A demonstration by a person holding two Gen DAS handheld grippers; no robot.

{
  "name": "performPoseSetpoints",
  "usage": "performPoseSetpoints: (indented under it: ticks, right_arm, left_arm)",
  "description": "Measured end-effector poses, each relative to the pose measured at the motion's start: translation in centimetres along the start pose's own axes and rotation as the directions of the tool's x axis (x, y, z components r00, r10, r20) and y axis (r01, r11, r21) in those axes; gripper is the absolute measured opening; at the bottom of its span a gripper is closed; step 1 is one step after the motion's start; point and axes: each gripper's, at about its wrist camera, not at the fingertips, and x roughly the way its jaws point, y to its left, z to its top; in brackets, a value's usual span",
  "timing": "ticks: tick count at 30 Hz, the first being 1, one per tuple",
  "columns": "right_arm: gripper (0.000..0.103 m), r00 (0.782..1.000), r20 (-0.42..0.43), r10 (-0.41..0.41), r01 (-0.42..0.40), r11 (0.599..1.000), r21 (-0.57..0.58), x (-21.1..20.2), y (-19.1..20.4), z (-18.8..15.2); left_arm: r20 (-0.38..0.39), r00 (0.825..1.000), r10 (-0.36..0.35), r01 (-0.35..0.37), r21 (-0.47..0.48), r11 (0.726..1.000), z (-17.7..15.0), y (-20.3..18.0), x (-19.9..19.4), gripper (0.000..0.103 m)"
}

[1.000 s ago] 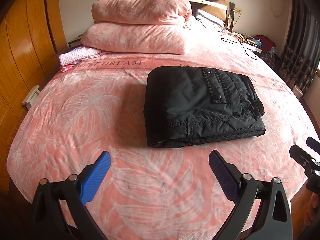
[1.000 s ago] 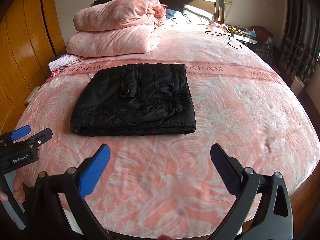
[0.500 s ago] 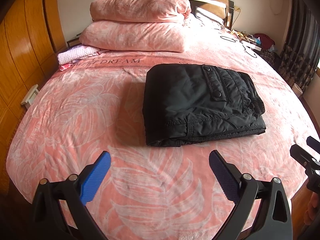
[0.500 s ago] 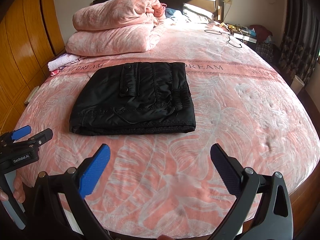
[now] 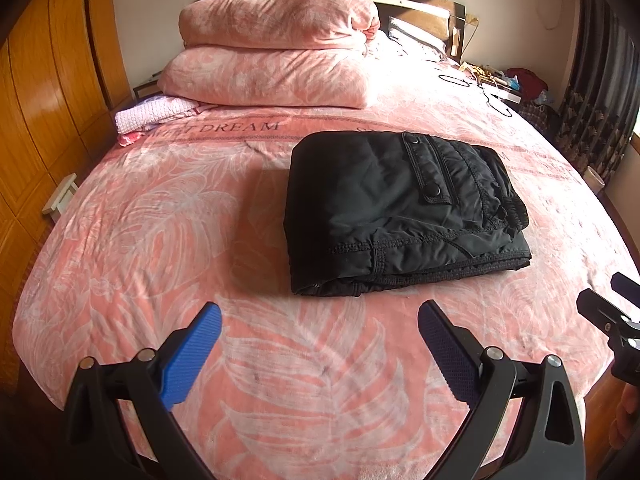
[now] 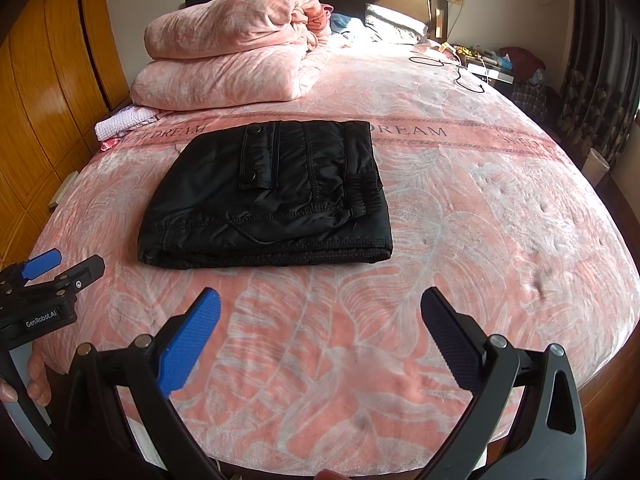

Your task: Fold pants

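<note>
Pants: black pants point(image 5: 400, 208) folded (compact rectangle), centre frame on pink bed point(image 5: 160, 216).
Left gripper point(image 5: 320, 344): spread wide, empty.
Right gripper point(image 6: 320, 328): spread wide, empty.

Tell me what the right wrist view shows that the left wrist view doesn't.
Only the right wrist view shows the left claw at its left edge with the hand holding it, and bluish items behind the stacked quilts. Only the left wrist view shows the right claw at its right edge. Both show the folded black pants lying untouched on the pink bed, the wooden wardrobe, and open claws holding nothing.
</note>
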Motion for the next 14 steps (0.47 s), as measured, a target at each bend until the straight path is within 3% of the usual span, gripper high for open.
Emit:
performPoseSetpoints:
  ticks: [14]
  right_arm:
    - [0.1, 1.0, -0.01, 0.006, -0.005, 1.0, 0.012, 0.1, -0.3, 0.07]
  left_arm:
    - [-0.04, 0.999, -0.007, 0.007, -0.005, 1.0, -0.17, -0.05, 0.66, 0.099]
